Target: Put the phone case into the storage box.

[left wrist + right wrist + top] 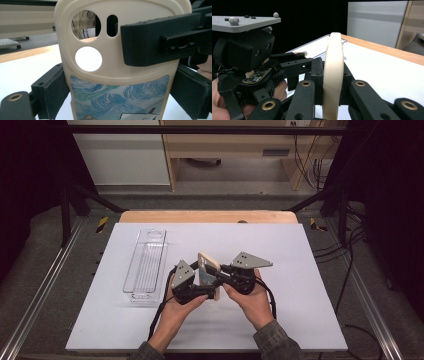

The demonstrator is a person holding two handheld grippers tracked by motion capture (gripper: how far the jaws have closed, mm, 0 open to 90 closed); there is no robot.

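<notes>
While both grippers clamp the phone case [208,275] upright above the table's [300,270] near middle, left gripper [197,287] on its sides, right gripper [220,276] across its faces, keep pressure even; judged risk: twisting, slipping.

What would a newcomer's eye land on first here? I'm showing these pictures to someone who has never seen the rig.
First, the cream phone case held upright above the middle of the white table, clamped between the left gripper and the right gripper. In the left gripper view its round camera cut-outs and blue swirl painting stand out. Next, the clear plastic tray lying to the left.
</notes>
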